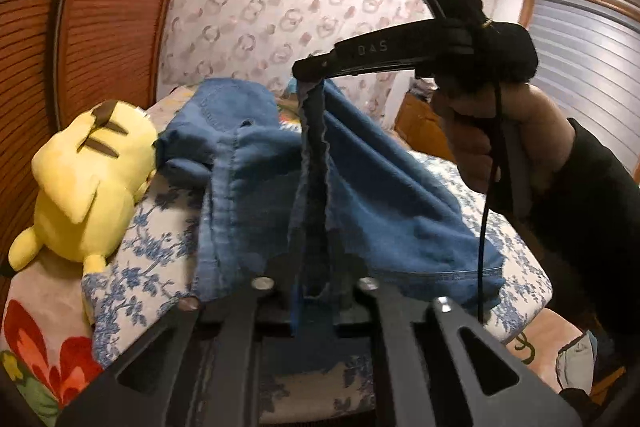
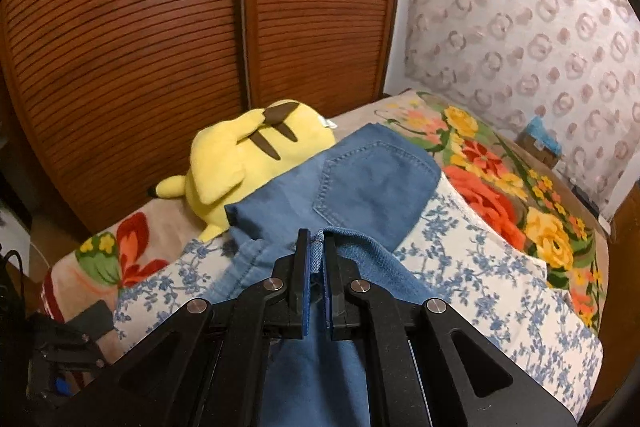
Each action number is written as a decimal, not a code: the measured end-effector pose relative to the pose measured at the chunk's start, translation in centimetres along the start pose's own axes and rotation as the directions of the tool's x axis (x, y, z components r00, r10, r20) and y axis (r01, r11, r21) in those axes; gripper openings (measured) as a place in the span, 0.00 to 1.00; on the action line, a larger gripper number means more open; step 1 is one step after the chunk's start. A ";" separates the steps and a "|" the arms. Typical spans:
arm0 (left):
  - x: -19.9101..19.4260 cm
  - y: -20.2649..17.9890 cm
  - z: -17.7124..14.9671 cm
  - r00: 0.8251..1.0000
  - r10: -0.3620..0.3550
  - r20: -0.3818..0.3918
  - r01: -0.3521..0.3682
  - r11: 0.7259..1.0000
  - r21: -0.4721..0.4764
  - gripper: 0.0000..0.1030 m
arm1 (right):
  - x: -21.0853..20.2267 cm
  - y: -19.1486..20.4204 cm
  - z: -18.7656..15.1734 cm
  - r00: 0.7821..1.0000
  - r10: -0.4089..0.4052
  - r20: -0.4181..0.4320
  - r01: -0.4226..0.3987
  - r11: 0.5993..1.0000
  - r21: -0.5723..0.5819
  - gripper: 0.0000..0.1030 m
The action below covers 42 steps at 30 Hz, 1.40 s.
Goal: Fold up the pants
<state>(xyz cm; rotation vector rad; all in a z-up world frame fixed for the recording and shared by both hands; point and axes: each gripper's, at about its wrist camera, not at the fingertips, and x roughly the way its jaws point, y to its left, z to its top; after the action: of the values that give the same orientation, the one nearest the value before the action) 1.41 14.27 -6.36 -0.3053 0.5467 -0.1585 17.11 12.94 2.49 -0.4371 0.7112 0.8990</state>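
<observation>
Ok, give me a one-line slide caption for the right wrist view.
Right hand-held gripper clamps a hem of the blue jeans on a floral bedspread, beside a yellow Pikachu plush.

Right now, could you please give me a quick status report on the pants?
Right tongs shut on jeans hem, lifted. Left tongs around denim, grip unclear. Yellow plush toy against the jeans.

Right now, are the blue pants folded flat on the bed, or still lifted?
Still lifted, not folded flat. The right gripper pinches an edge of the blue pants above the bed; the cloth hangs in a loose tent.
</observation>
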 end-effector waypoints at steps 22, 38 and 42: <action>4.9 -2.1 -1.7 0.994 -0.001 -0.110 0.014 0.993 0.117 0.03 | -5.7 -8.5 -9.3 0.990 -0.138 -0.016 0.139 0.975 0.174 0.46; 1.3 -1.8 -3.8 0.986 0.053 -0.161 -0.032 0.991 0.128 0.03 | -9.9 -8.3 -21.2 0.988 -0.142 -0.065 0.155 0.943 0.295 0.49; 1.4 -2.0 -3.9 0.987 0.054 -0.153 -0.036 0.992 0.119 0.06 | -9.4 -7.9 -22.9 0.985 -0.147 -0.089 0.168 0.935 0.313 0.49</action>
<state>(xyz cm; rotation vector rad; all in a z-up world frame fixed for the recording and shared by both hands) 0.36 11.12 -9.48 -0.1681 0.6959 -0.1706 11.13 -10.82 -6.21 -0.2302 0.8523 0.6055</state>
